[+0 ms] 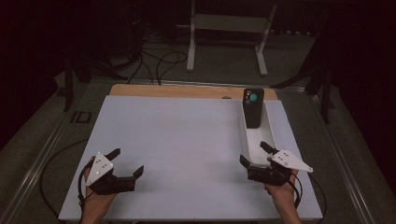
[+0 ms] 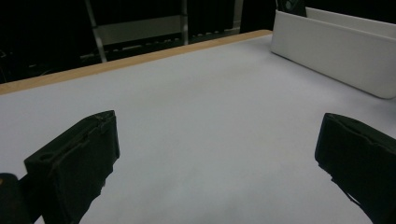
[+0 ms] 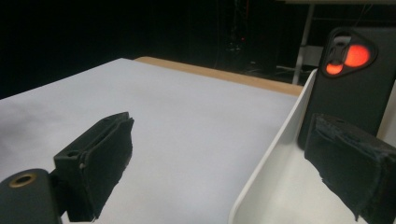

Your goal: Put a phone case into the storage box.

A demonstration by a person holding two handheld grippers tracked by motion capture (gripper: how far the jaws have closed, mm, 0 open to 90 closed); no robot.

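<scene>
1. The right gripper has its jaws spread astride the near left wall of the white tray; the left gripper, also spread, hovers over the white mat.
2. The phone leans upright at the tray's far end.
3. Risk: a jaw could likely catch the wall and topple the phone.
4. The right gripper view gives the phone's camera bump an orange glow; the high view renders it teal.

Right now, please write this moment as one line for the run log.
left claw: open, over bare table | right claw: open, straddling near wall of white tray | phone: upright in tray, untouched
</scene>
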